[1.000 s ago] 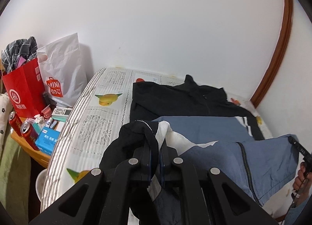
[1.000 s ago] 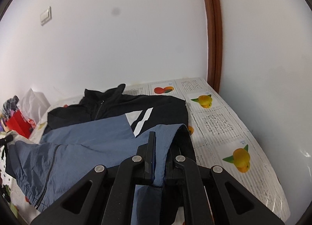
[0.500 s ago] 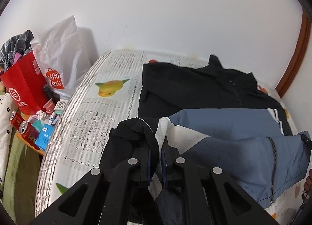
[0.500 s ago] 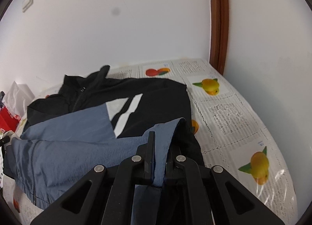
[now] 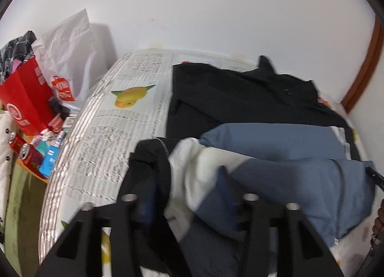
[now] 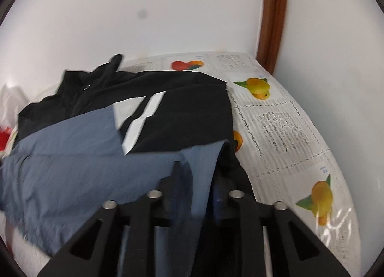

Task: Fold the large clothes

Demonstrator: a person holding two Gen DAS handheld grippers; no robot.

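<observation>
Left wrist view: left gripper (image 5: 183, 176) jaws opening, black-and-white fold of jacket (image 5: 276, 142) loose between them, rest spread ahead on bed (image 5: 100, 147); right wrist view: right gripper (image 6: 198, 171) jaws opening, blue jacket (image 6: 79, 157) hem draped between, unpinched, bulk ahead-left.

A home bedroom: a fruit-print covered bed (image 5: 134, 118) against white walls, shopping bags (image 5: 28, 99) crowded beside it.
</observation>
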